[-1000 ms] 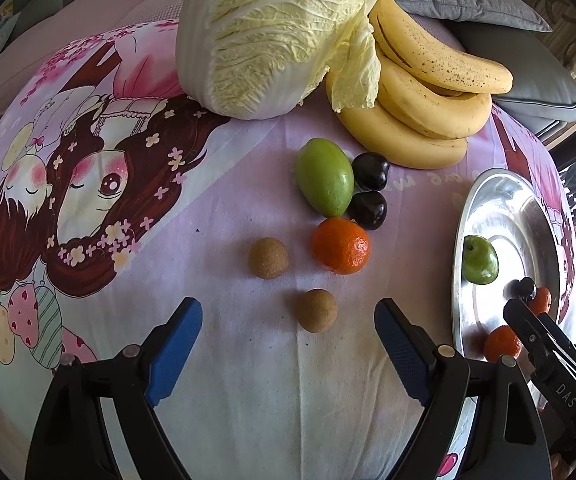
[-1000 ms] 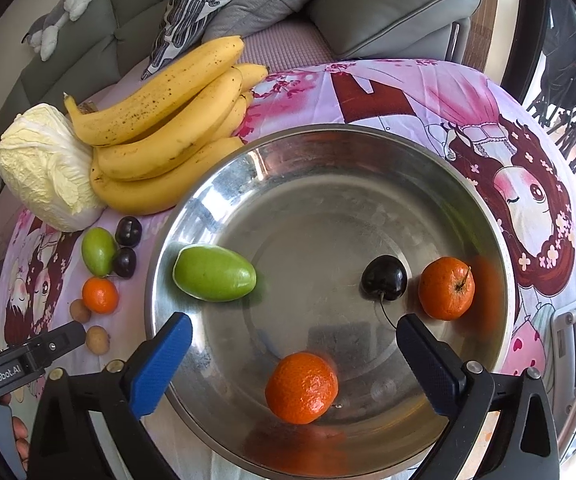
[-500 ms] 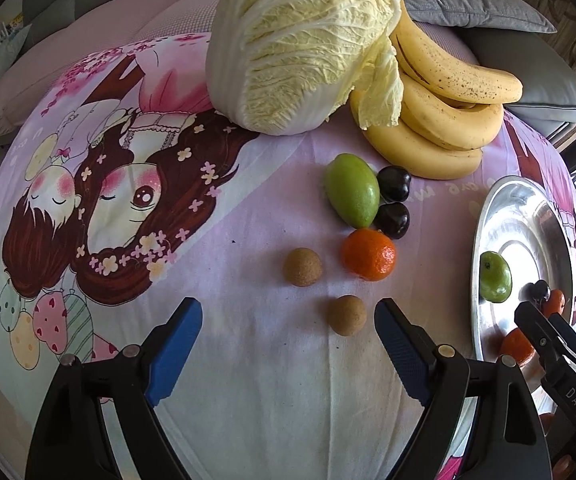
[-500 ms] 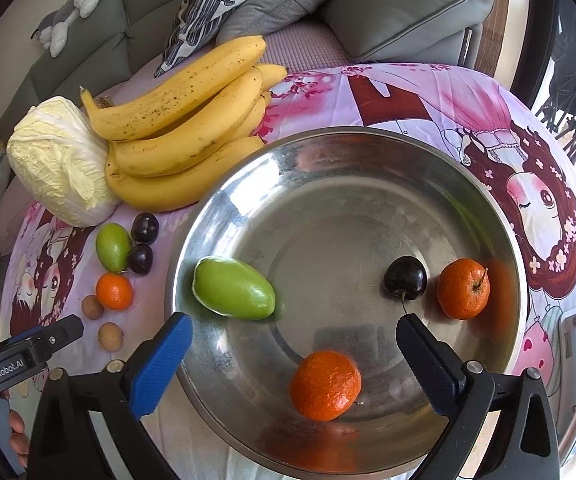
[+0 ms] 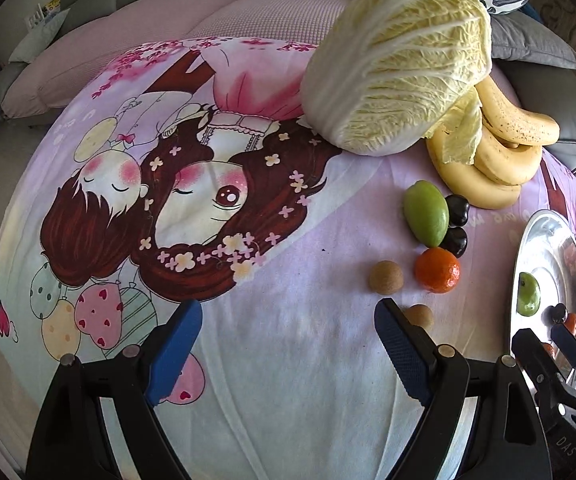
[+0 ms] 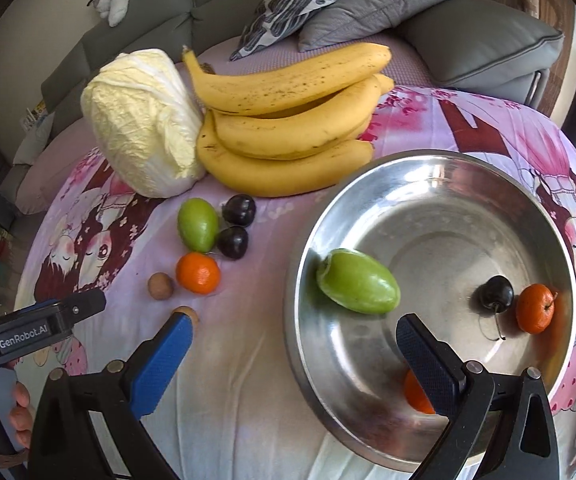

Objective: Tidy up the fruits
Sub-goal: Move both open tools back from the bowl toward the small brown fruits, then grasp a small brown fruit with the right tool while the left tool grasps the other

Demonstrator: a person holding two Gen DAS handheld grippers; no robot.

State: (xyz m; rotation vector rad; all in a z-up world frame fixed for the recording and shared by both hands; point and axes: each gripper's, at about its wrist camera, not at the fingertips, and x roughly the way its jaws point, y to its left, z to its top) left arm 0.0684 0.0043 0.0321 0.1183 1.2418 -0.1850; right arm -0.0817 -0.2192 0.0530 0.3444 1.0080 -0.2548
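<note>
A steel bowl (image 6: 488, 184) holds a green fruit (image 6: 358, 282), a dark cherry (image 6: 496, 291) and two tangerines (image 6: 535, 308). On the cloth lie a green fruit (image 5: 425, 213), two dark cherries (image 5: 456, 210), a tangerine (image 5: 436, 270) and two brown longans (image 5: 386, 277). Bananas (image 6: 288, 128) lie behind them. My left gripper (image 5: 288, 346) is open and empty, left of the near longan (image 5: 420, 315). My right gripper (image 6: 294, 350) is open and empty over the bowl's near left rim.
A napa cabbage (image 5: 400, 64) lies at the back beside the bananas. Sofa cushions (image 6: 368, 12) stand behind the table. The printed cloth (image 5: 207, 184) covers the round table. The left gripper shows in the right wrist view (image 6: 39, 326).
The left gripper has swung left, so the fruits now sit to its right. The right gripper has shifted left, from over the bowl's middle to its left rim.
</note>
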